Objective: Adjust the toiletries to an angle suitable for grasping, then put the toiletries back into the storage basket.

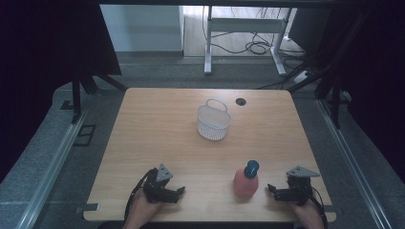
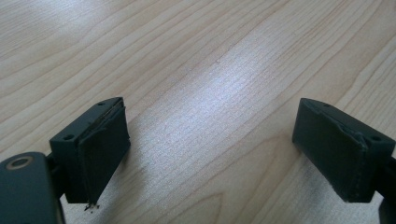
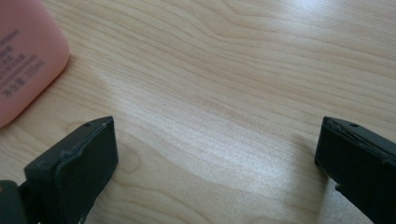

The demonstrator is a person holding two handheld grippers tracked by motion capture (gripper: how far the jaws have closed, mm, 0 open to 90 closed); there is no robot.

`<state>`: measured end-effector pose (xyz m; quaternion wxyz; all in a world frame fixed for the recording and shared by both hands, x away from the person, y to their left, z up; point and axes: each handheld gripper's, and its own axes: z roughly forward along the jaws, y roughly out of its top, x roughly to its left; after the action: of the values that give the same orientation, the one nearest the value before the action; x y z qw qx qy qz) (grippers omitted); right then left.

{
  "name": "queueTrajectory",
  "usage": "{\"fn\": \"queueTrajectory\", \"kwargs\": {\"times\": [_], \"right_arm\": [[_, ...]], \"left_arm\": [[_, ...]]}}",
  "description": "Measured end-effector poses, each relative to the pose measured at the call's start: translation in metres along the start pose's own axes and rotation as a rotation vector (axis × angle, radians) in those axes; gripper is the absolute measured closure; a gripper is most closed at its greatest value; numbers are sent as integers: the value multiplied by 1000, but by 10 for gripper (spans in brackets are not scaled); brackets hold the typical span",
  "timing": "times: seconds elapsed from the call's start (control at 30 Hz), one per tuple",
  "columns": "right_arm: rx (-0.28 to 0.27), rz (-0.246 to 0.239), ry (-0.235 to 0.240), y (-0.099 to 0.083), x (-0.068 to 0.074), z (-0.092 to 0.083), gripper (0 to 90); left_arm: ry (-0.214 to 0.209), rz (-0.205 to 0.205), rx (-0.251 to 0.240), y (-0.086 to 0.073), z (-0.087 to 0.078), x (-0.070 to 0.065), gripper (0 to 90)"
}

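The pink bottle [image 1: 246, 182] stands upright near the desk [image 1: 157, 124] front edge, just beside the right hand-held gripper [image 1: 271, 189], ready for a side grasp. Both it and the left hand-held gripper [image 1: 181, 191] gape wide, empty. Bare wood leads to the white basket [image 1: 213, 122] mid-desk.

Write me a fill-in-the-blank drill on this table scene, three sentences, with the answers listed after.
1. The pink bottle has a ____ cap.
2. The white mesh basket stands ____ from the person than the bottle does.
3. The gripper nearest the bottle is the ____ gripper, its jaws apart with only bare table between them.

Missing words: blue; farther; right
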<state>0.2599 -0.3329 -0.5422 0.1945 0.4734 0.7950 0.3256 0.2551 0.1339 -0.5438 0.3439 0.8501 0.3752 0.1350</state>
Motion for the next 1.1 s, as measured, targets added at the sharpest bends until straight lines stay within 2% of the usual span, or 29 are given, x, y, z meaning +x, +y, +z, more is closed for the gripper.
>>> {"fn": "queueTrajectory", "kwargs": {"times": [1.0, 1.1], "right_arm": [[2, -16, 22, -1, 1, -2, 0], [-1, -17, 25, -1, 2, -3, 24]], "left_arm": [[0, 0, 1, 0, 0, 0, 104], [-1, 0, 1, 0, 0, 0, 104]]}}
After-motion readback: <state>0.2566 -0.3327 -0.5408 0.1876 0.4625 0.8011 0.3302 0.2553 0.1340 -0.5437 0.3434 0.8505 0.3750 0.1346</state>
